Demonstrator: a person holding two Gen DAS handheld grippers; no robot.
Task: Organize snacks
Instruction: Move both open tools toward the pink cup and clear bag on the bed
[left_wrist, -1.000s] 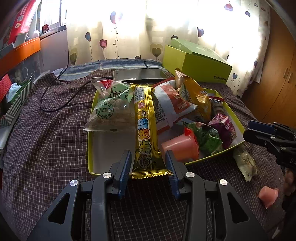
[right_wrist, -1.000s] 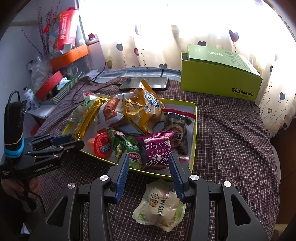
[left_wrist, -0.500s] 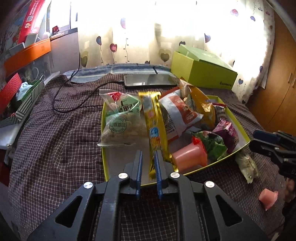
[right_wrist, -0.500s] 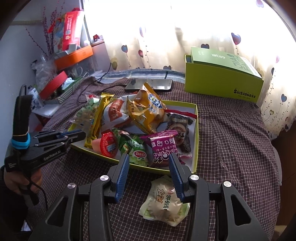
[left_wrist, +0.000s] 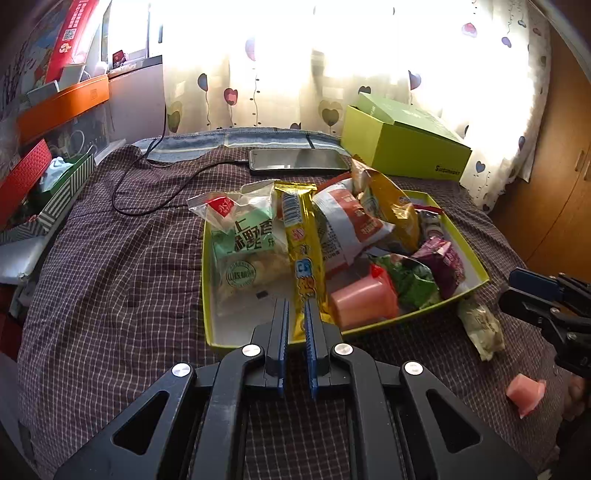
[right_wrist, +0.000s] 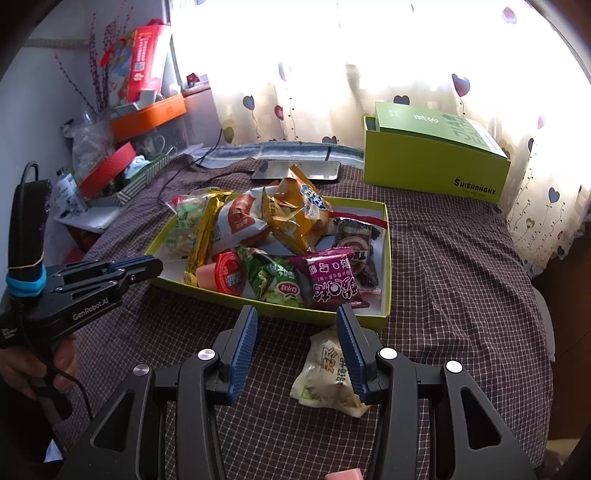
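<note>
Seeing a shallow yellow-green cardboard tray (right_wrist: 386, 258) on checked cloth, we count a long gold wrapper bar (left_wrist: 304, 254), pink jelly cup (left_wrist: 364, 302) and crisp bags inside; a pale pouch (right_wrist: 327, 373) lies outside. Our left gripper (left_wrist: 295, 314) is clenched empty, right gripper (right_wrist: 297, 321) released.

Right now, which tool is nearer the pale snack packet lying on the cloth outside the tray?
Right. The right tool hangs open just above the pale packet, one finger over it. The left tool sits shut at the tray's near edge, well off to the side.
</note>
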